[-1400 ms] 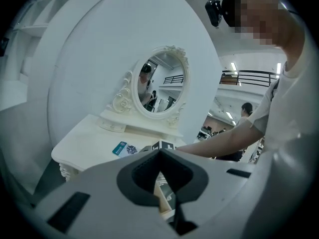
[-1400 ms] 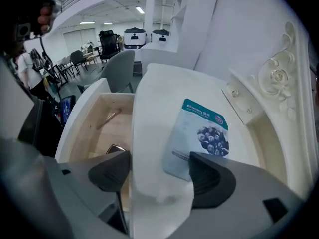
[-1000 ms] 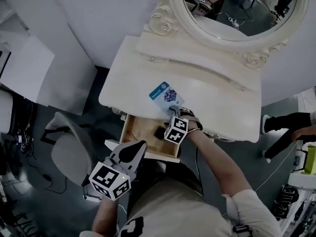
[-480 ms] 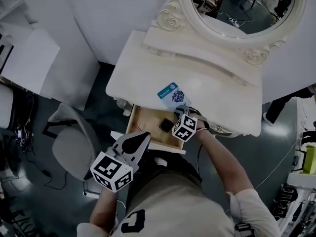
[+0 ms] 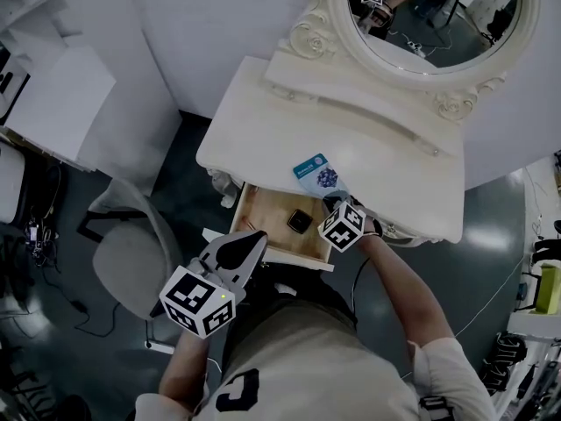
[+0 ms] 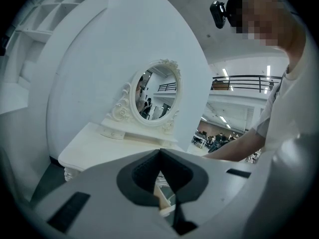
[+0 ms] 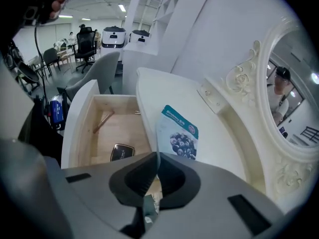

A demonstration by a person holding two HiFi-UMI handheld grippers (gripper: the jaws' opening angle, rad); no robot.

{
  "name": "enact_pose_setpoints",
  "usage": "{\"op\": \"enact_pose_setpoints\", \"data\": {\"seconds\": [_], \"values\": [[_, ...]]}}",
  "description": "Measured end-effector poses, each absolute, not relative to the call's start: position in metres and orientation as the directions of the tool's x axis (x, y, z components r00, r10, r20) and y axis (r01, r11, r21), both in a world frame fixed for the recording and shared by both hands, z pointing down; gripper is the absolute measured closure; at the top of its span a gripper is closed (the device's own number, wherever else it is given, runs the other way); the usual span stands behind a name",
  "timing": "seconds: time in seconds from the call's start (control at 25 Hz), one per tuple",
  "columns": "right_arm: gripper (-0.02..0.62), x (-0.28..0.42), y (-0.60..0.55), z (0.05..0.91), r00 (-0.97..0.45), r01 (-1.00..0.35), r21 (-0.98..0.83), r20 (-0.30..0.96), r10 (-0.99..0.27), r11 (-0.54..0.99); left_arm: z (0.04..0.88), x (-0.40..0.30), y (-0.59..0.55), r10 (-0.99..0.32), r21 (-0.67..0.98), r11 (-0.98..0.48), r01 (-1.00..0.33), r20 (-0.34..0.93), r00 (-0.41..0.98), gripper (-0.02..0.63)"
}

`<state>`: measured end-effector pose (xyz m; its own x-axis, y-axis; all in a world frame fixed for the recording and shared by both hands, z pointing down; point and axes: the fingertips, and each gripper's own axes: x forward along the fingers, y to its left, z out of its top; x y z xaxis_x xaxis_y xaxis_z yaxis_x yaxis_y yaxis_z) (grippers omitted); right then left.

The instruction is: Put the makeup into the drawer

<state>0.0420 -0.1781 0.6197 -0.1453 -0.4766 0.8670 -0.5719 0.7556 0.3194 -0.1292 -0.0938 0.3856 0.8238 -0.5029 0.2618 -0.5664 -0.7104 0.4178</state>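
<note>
1. An open drawer (image 5: 263, 217) under the table (image 5: 254, 130) holds a compact (image 5: 299, 221). A mirror (image 5: 438, 16) stands behind and a chair (image 5: 123, 266) to the left.
2. The right gripper (image 7: 157, 158) is closed, pinching the near edge of the packet (image 7: 178, 133) at the table's front. The left gripper (image 6: 160, 153) is closed and empty.
3. The compact lies as it did a second ago.

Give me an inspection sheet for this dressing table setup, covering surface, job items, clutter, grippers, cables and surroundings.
surface: white dressing table, its drawer open.
job's things: blueberry-print sachet at the table's front edge; dark compact lying in the drawer.
clutter: nothing seen.
grippers: right gripper shut on the sachet's edge; left gripper shut, empty, near the drawer's front.
cables: leads on the floor at left.
surroundings: oval mirror behind; grey chair at left.
</note>
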Motion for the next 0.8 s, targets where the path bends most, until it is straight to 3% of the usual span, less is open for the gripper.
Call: {"op": "enact_pose_setpoints", "data": {"seconds": [0.48, 0.8], "values": [[0.571, 0.033, -0.135, 0.532, -0.247, -0.659, 0.294, 0.785, -0.568, 0.692, 0.388, -0.117, -0.1, -0.439, 0.445, -0.744, -0.499, 0.237, 0.867, 0.554], [0.571, 0.055, -0.089, 0.496, -0.325, -0.702, 0.239, 0.731, -0.6, 0.671, 0.376, -0.094, -0.087, -0.47, 0.398, -0.743, -0.539, 0.263, 0.843, 0.554]]}}
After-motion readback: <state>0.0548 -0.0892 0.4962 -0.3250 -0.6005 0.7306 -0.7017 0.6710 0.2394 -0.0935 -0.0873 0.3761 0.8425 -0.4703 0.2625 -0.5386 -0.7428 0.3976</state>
